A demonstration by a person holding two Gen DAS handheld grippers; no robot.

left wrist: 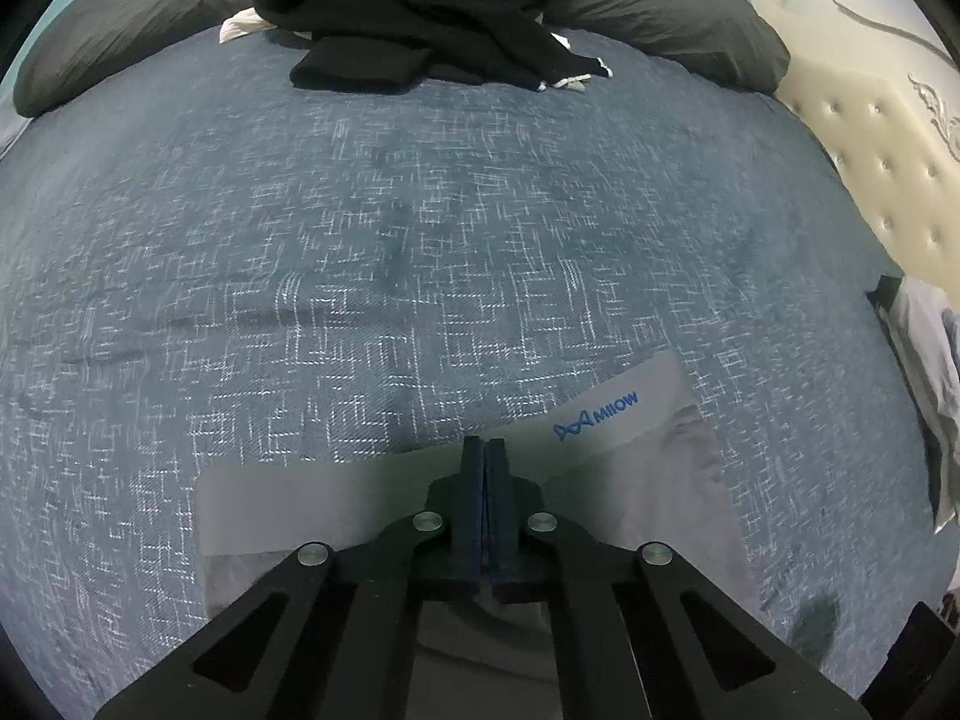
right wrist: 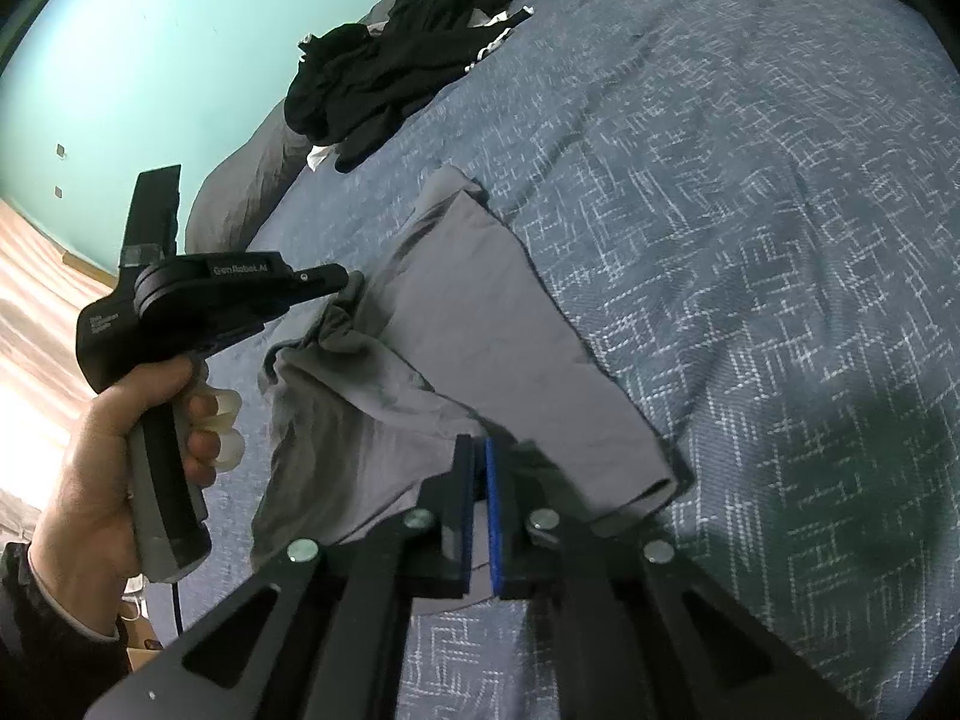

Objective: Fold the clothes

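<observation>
Blue-grey patterned bedding covers the bed [left wrist: 420, 210], with dark pillows [left wrist: 678, 6] and a heap of black clothes [left wrist: 414, 6] at its far edge, a tufted headboard [left wrist: 870, 138] at the right, and a teal wall [right wrist: 180, 60] behind. Near edge of the bed: grey briefs [right wrist: 492, 324], the garment being folded, partly lifted off the bedding between the two tools. Left hand-held gripper [left wrist: 485, 450]: jaws pressed together on the grey waistband [left wrist: 606, 414], which bears a blue logo and runs off to either side of the fingers. Right hand-held gripper [right wrist: 477, 450]: jaws nearly together, with grey cloth passing between the blue pads [right wrist: 493, 510], so it appears to pinch the opposite end of the briefs. Right wrist view: the person's left hand [right wrist: 120, 450] wraps the handle of the left tool, wrist roughly level, the tool pointing across toward the bunched cloth; the right hand is not visible. Judgement: the step in hand looks like spreading or laying the briefs flat before a fold. To do it well, both grips should hold while the tools draw apart until the waistband is taut and the slack, crumpled middle is smoothed, then lower together so the cloth lands flat on the bedding, well clear of the black heap.
</observation>
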